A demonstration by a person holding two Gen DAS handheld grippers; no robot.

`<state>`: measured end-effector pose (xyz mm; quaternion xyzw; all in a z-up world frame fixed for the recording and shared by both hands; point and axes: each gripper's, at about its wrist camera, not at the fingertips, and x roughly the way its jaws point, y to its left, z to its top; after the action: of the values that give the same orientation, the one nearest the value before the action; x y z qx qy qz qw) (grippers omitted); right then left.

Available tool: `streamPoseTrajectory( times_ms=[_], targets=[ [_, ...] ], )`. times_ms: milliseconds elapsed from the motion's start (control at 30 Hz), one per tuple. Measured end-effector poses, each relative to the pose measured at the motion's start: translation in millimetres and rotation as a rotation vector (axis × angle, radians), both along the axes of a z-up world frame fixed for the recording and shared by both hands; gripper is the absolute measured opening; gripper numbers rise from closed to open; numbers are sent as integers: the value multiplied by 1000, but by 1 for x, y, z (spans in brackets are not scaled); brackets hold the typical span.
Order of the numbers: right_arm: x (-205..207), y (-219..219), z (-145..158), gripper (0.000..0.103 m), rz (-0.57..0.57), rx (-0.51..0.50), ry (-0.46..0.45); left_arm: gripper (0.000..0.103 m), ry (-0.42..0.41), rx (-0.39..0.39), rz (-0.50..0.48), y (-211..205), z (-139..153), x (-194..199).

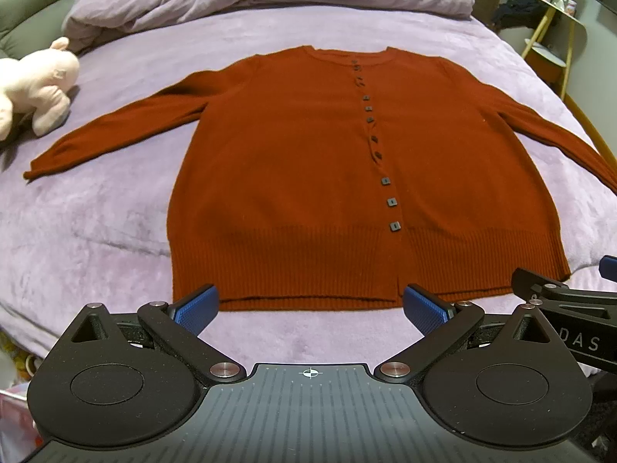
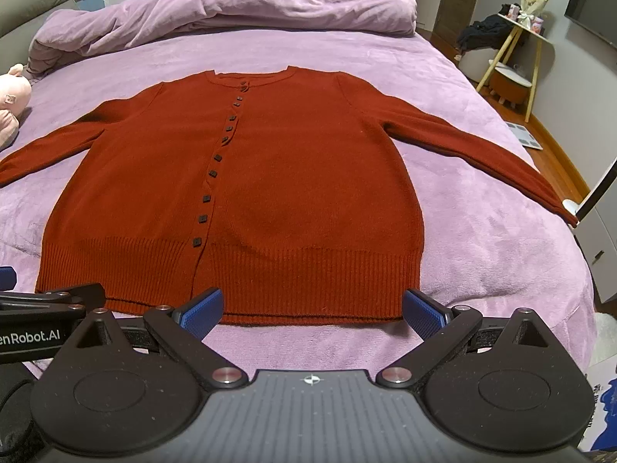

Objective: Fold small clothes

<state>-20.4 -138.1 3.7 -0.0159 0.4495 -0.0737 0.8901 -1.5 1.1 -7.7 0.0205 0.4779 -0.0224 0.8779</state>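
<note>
A rust-red buttoned cardigan [image 1: 300,162] [image 2: 270,177] lies flat and face up on a purple bed, both sleeves spread out to the sides and its ribbed hem nearest me. My left gripper [image 1: 310,310] hovers open just short of the hem, left of the button line, with nothing between its blue pads. My right gripper [image 2: 312,312] is open too, in front of the hem's right half, holding nothing. Each gripper's edge shows in the other's view: the right gripper [image 1: 570,297] and the left gripper [image 2: 42,301].
A pink plush toy [image 1: 34,88] lies on the bed [image 1: 115,231] by the left sleeve. A bunched purple duvet [image 2: 231,11] fills the far end. A yellow-legged stand [image 2: 516,50] and wooden floor are past the bed's right edge.
</note>
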Motion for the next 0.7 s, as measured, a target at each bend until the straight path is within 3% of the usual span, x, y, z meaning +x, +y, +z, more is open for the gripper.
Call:
streamPoseTrajectory(
  times_ms=[700],
  targets=[
    [0,0,0,99,-1,0,-1,103,6,-5,5,0,0,0]
  ],
)
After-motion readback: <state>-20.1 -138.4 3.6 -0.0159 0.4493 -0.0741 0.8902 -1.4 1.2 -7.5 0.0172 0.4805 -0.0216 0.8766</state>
